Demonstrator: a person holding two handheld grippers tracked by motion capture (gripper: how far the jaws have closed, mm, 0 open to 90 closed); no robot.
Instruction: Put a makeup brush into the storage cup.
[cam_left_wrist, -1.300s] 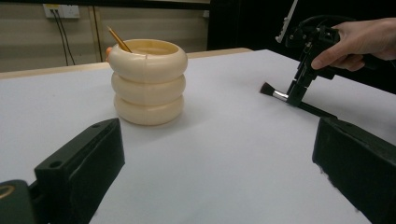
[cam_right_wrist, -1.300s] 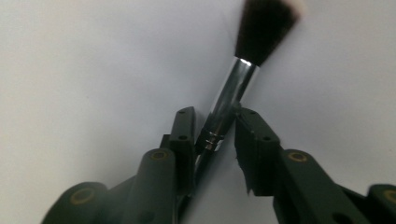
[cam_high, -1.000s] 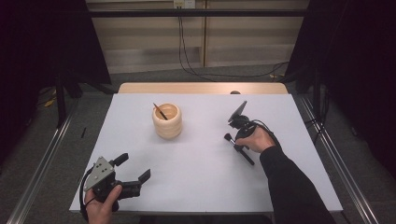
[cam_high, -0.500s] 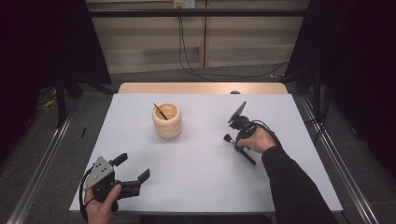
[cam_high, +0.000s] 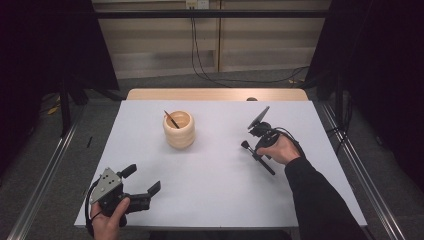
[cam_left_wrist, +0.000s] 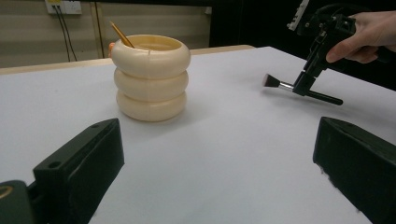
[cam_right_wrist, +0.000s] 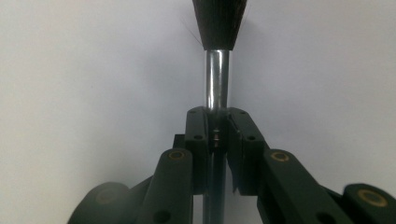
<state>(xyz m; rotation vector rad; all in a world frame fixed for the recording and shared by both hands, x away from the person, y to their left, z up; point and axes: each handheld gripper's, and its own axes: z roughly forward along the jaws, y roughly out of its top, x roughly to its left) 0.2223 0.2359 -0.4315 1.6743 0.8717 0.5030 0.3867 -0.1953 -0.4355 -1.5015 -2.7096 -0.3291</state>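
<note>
My right gripper (cam_high: 256, 150) clamps its jaws on the black-bristled, silver-ferruled makeup brush (cam_high: 257, 156) at the white table's (cam_high: 215, 185) right, while my left gripper (cam_high: 140, 186), jaws wide and empty, rests near-left, facing the cream ribbed wooden cup (cam_high: 179, 130).

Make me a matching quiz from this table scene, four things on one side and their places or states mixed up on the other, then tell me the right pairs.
Things:
1. brush
2. pencil
3. cup
4. left claw

Places or states:
A. open, with nothing between its jaws
B. cream, with three stacked rings, standing on the white table
C. clamped by its metal neck in the right claw
D. leaning inside the cup, tip poking over the rim

Pairs: 1-C, 2-D, 3-B, 4-A
</note>
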